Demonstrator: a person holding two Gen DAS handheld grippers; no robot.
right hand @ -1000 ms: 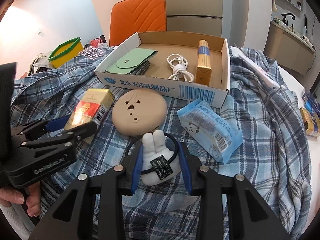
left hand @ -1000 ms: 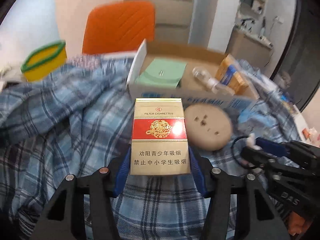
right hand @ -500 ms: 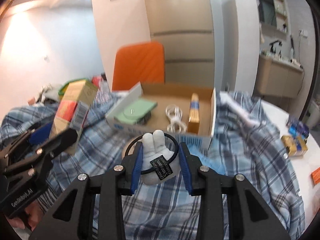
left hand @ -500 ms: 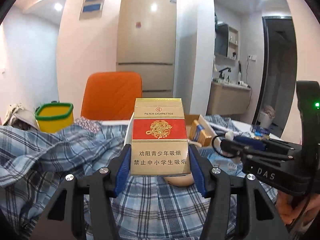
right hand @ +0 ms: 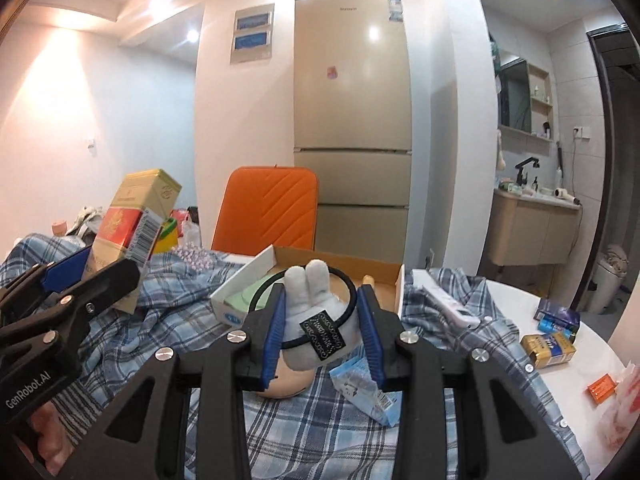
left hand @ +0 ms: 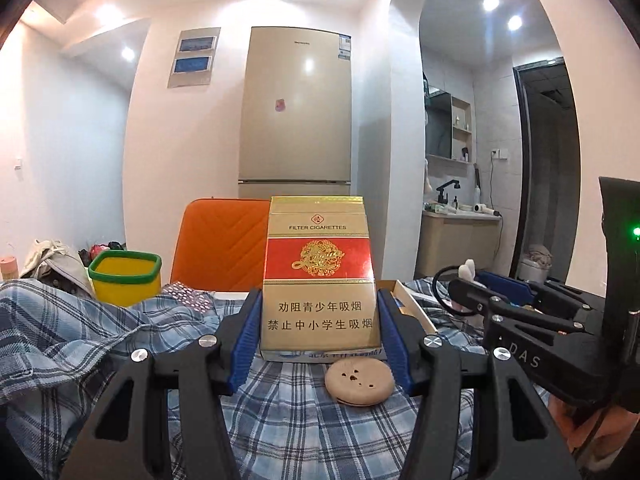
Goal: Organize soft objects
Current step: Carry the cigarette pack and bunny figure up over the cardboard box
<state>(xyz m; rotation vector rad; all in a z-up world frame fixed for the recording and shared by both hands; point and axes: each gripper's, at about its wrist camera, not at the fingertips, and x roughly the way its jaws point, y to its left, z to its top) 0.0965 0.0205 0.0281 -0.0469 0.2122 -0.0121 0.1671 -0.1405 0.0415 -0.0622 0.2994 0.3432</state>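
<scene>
Left wrist view: the left hand-held gripper [left hand: 319, 336] clamps one gold-and-red cigarette pack [left hand: 319, 276], upright above the plaid-covered table [left hand: 280, 420]; one yellow green-rimmed tub [left hand: 125, 278] stands far left, contents unseen. Right wrist view: the right hand-held gripper [right hand: 322, 330] grips one white plush bunny hair tie [right hand: 310, 312] above the open cardboard box [right hand: 340, 262], which holds one green pouch [right hand: 244, 300].

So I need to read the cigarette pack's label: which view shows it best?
The left wrist view: the cigarette pack faces the camera squarely in the left claw. The right wrist view shows it only tilted, at the edge.

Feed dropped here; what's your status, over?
Left tongs shut on cigarette pack. Right tongs shut on plush bunny hair tie. Both above plaid cloth; cardboard box ahead.
</scene>
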